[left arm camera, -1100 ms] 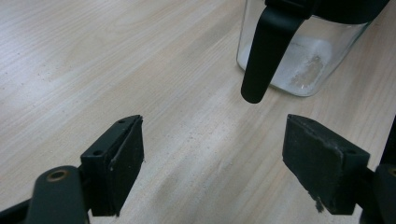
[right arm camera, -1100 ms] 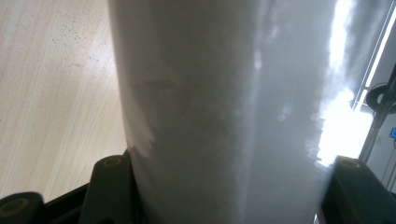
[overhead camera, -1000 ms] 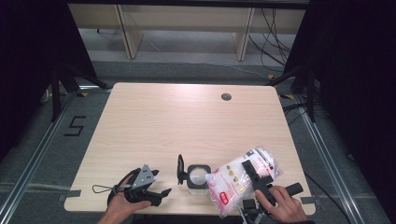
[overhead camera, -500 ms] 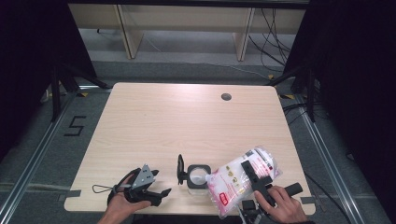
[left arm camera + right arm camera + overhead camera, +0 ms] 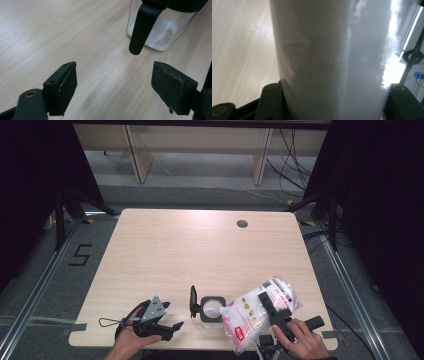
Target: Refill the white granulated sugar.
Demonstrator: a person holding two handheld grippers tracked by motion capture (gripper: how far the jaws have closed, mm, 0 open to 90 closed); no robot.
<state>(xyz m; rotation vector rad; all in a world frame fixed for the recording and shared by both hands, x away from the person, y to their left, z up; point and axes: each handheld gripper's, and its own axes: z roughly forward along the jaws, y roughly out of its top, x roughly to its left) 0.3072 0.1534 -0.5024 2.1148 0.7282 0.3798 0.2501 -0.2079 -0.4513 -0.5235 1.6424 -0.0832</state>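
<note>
Right tool clamps glossy plastic bag of white powder, long axis tilted toward square glass jar; left tool gapes empty.

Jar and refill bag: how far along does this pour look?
Done: the jar stands open, lid swung aside, some white powder in its bottom. In hand: the right gripper holds the bag, tilted with its lower end at the jar's mouth. The left gripper rests open beside the jar. Left: most of the filling and closing the lid, likely.
</note>
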